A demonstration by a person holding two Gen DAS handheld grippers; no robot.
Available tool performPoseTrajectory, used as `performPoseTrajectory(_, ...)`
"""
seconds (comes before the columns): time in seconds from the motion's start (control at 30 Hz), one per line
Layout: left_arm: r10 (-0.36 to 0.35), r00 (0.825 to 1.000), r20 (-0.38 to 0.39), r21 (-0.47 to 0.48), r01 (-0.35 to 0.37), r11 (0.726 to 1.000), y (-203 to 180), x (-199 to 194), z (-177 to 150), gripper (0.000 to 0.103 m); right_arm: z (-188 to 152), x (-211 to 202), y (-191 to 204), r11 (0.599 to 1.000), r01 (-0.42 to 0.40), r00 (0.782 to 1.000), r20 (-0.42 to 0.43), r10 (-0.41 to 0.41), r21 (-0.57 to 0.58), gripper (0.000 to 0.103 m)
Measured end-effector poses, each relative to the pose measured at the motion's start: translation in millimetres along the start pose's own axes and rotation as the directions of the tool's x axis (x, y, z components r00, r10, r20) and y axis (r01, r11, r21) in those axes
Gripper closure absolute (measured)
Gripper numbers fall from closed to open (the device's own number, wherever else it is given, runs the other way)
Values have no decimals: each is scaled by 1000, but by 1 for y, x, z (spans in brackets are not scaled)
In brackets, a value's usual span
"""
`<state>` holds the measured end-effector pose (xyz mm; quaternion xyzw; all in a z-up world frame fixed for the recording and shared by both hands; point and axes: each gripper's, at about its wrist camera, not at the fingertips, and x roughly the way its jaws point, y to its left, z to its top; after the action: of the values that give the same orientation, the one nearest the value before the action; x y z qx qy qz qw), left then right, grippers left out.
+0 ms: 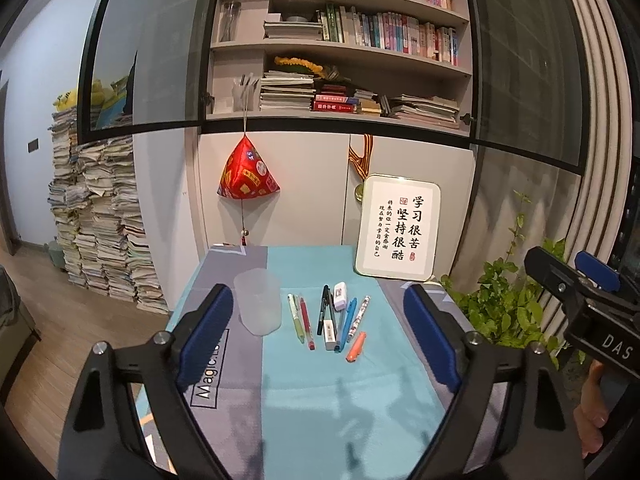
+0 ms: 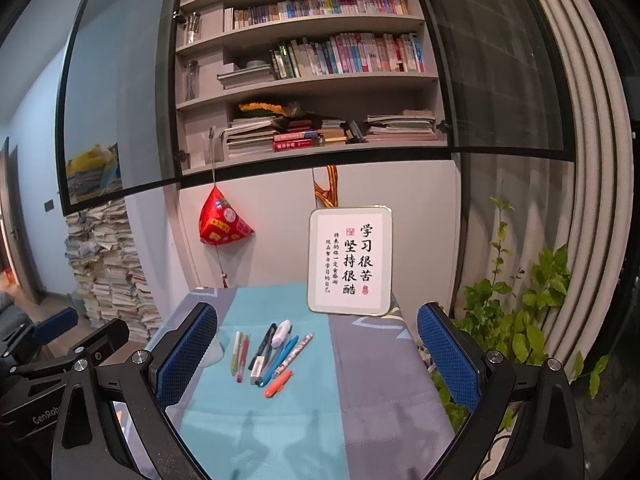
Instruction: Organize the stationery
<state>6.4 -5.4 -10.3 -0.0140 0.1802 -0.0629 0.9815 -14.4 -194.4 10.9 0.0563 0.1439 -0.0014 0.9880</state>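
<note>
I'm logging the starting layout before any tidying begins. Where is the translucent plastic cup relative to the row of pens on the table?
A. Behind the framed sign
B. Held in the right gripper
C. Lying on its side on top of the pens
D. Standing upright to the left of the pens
D: the translucent plastic cup stands upright on the table, left of the row of pens, with nothing gripping it.
</note>
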Motion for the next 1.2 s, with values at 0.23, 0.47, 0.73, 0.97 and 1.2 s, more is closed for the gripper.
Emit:
performPoseTrajectory(0.23, -3, 1000, -11, -4, 3, 1000, 3, 2, -1, 18, -2, 2, 0, 1000, 7, 1000, -9, -7, 9, 3)
performPoseTrajectory(0.47, 0, 1000, 21, 16, 0, 1000, 1, 1, -2, 18, -6, 6, 0, 1000, 9, 1000, -27, -8, 12, 3)
performPoseTrajectory(0.73, -7, 1000, -29, 15, 7, 1000, 6, 12, -4, 17, -3, 8, 2, 1000, 11, 999, -38, -11, 9, 3)
performPoseTrajectory(0.97, -27, 999, -18, 8, 28, 1000, 8, 10, -3, 18, -2, 11, 4, 1000, 21, 999, -42, -21, 0, 3)
performPoseTrajectory(1.2, -19, 999, -29, 6, 19, 1000, 8, 14, -4, 18, -2, 10, 9, 999, 13, 1000, -21, -13, -30, 3)
